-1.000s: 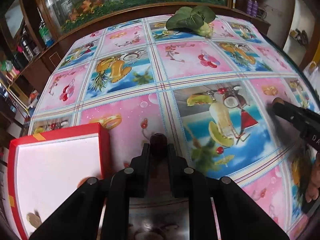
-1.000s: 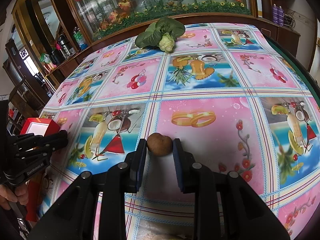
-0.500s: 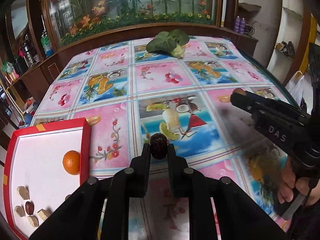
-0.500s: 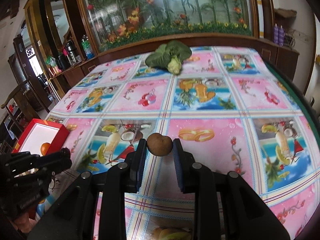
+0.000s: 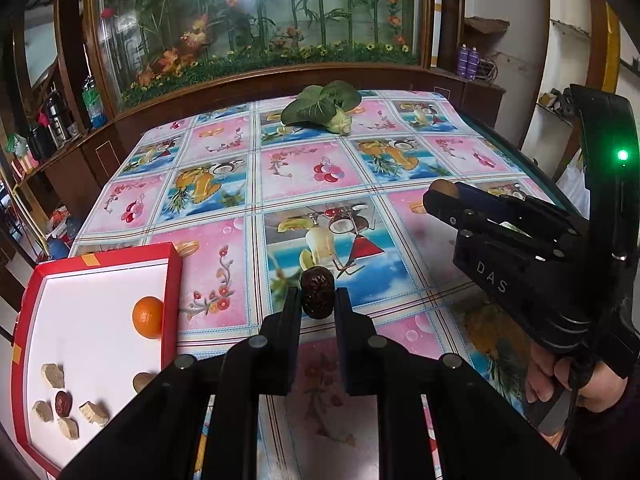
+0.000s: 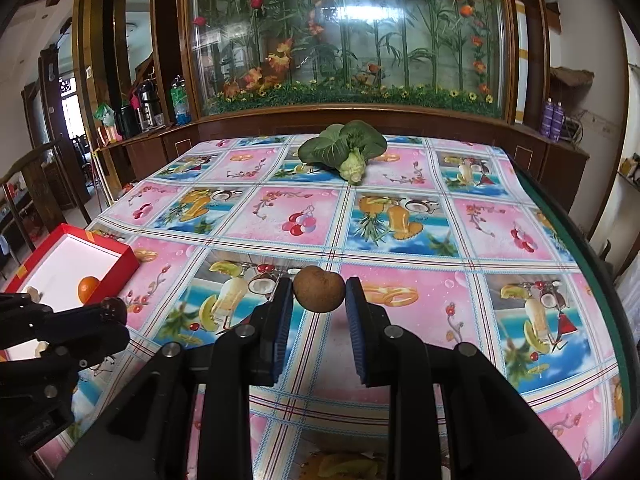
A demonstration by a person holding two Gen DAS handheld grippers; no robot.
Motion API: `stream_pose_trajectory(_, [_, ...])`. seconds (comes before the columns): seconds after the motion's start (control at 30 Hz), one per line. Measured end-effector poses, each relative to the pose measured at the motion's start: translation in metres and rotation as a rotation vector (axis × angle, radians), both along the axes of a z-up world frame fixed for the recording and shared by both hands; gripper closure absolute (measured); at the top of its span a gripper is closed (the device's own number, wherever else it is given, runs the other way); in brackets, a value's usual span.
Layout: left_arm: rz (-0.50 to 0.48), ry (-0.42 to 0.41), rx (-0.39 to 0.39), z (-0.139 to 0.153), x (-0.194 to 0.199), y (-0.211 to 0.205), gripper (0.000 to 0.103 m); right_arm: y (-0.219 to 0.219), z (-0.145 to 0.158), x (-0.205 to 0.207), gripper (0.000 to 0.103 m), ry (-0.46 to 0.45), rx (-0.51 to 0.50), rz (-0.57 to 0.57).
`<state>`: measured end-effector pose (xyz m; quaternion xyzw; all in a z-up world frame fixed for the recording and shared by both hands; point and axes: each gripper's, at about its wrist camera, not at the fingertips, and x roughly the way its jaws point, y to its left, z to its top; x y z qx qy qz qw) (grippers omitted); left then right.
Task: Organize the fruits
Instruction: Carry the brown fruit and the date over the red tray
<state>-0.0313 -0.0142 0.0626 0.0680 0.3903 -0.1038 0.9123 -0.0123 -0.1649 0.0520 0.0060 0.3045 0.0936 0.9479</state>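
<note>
Left gripper (image 5: 317, 300): dark wrinkled date (image 5: 317, 294) pinched between jaws, held above tablecloth (image 5: 304, 168). Right gripper (image 6: 319, 294): round brown fruit (image 6: 319, 289) clamped at fingertips, also lifted. Red tray (image 5: 173, 280) seen left of left gripper; orange (image 5: 147, 317) and 6 small pieces kept inside. Leafy green vegetable (image 6: 345, 151) placed far ahead, near table's back edge.

Glossy plastic tablecloth (image 6: 400, 284), wrinkled dark date (image 5: 317, 287), matt red cardboard box (image 5: 170, 312)
</note>
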Motion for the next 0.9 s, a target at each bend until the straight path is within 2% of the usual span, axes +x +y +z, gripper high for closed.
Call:
stream_pose_trajectory(0.47, [0.063,-0.03,-0.019,0.002,-0.011,0.027,0.088,0.023,0.002,-0.014,0.074,-0.062,-0.08,0.021])
stream_pose_trajectory(0.73, [0.132,-0.097,-0.007,0.013,-0.022,0.058,0.088,0.038,0.005,-0.023,0.074,-0.079,-0.049,0.041])
stream_pose_trajectory(0.9, [0.187,-0.137,0.006,0.019,-0.03,0.083,0.088,0.051,0.008,-0.028,0.074,-0.066,0.031,0.07])
